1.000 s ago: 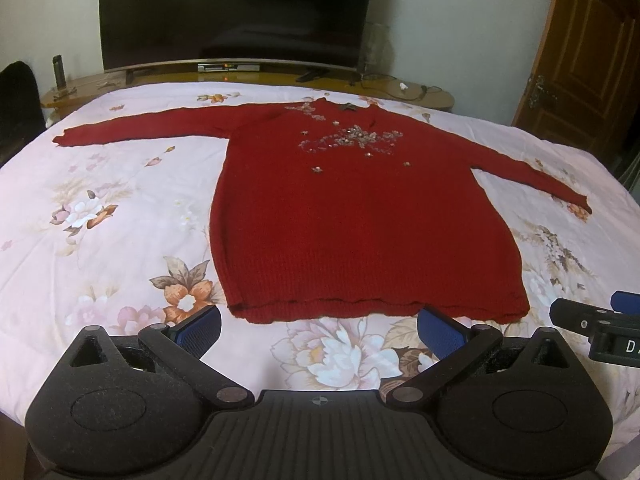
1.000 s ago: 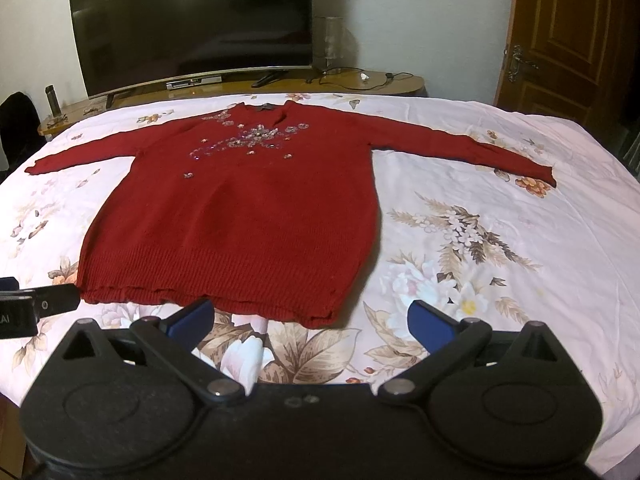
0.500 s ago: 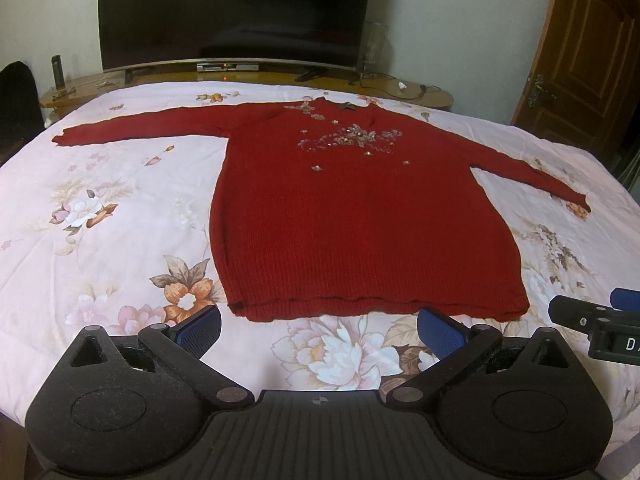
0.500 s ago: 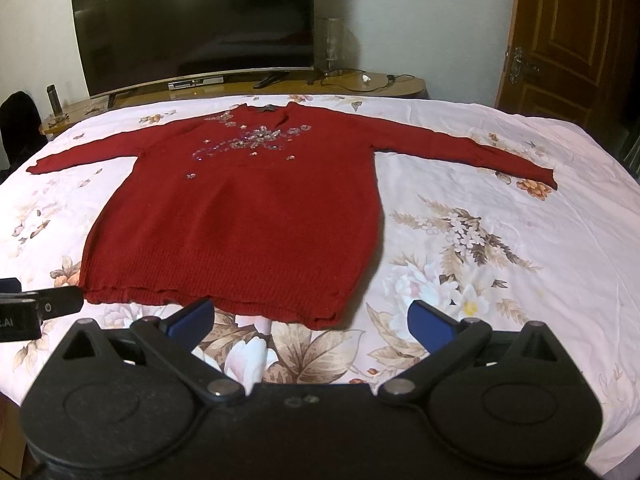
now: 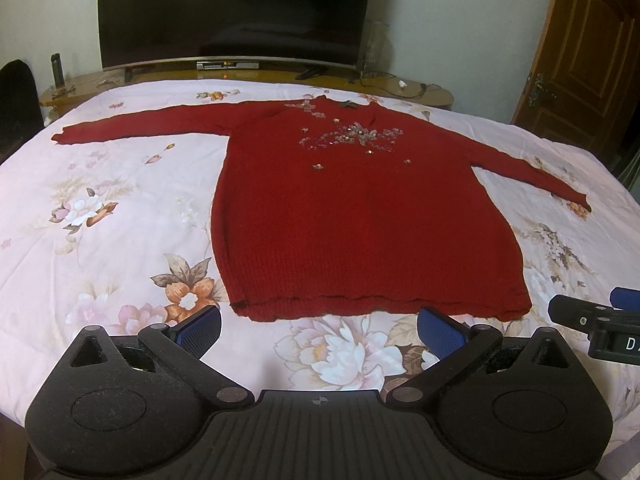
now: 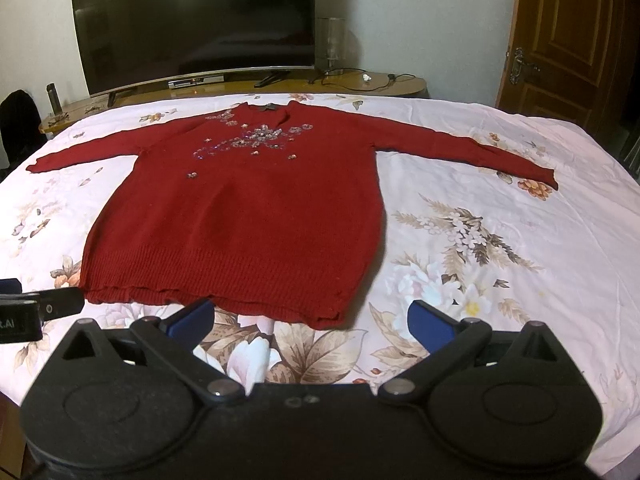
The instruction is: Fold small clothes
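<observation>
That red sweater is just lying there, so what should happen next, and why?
Probably bring each open tool forward to the hem: the sweater lies flat on the bed, sleeves spread, unfolded. The left tool and right tool both hover short of it, holding nothing.

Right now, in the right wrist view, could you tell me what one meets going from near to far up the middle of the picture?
Right hand-held gripper → floral bedsheet → red sweater → wooden TV stand → television.
</observation>
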Demonstrator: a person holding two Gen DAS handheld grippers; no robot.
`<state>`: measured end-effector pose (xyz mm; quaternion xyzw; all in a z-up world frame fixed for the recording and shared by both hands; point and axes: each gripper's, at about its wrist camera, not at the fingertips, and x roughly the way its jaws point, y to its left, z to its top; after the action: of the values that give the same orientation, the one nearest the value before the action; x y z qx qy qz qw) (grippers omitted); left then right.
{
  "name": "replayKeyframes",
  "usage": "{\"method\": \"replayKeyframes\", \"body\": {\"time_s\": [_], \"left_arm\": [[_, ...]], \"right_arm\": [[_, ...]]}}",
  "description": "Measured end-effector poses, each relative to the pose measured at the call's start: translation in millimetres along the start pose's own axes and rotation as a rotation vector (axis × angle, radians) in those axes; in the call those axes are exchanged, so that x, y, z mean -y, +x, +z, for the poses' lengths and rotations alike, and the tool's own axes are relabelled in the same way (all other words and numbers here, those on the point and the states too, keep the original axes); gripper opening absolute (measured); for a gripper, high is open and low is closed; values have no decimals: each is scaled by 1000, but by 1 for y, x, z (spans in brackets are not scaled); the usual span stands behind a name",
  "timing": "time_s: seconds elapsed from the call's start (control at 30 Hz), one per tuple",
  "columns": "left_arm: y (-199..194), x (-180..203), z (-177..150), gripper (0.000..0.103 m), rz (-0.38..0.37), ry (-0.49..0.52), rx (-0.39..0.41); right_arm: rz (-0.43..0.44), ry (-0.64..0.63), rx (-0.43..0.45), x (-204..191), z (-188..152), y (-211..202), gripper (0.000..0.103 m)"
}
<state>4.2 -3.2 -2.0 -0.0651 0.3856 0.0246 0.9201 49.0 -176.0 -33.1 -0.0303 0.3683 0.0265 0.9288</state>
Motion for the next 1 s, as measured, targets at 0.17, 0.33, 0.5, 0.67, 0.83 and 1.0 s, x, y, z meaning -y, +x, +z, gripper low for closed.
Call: {"method": "replayKeyframes", "body": {"time_s": [0.17,0.33,0.5,0.67,0.83,1.0], "left_arm": [[1,-1,1,103,-2,-1,-1],[2,-2,1,103,-2,-2,-3],[3,-3,1,103,-3,-1,-1],[3,-4,0,103,-3,0,-1],[3,-3,0,103,1,0,-2],[5,-5,1,103,-4,-15,-21]], "right_arm": [[0,-2,-1,-1,0,1,102],[0,-2,-2,-3,1,2,103],[1,-5,-1,-4,1,2,103],[0,-6,-1,-4,1,2,103],[2,-10,-2,-5,1,2,103],[6,-15,3,-4,1,2,103]]}}
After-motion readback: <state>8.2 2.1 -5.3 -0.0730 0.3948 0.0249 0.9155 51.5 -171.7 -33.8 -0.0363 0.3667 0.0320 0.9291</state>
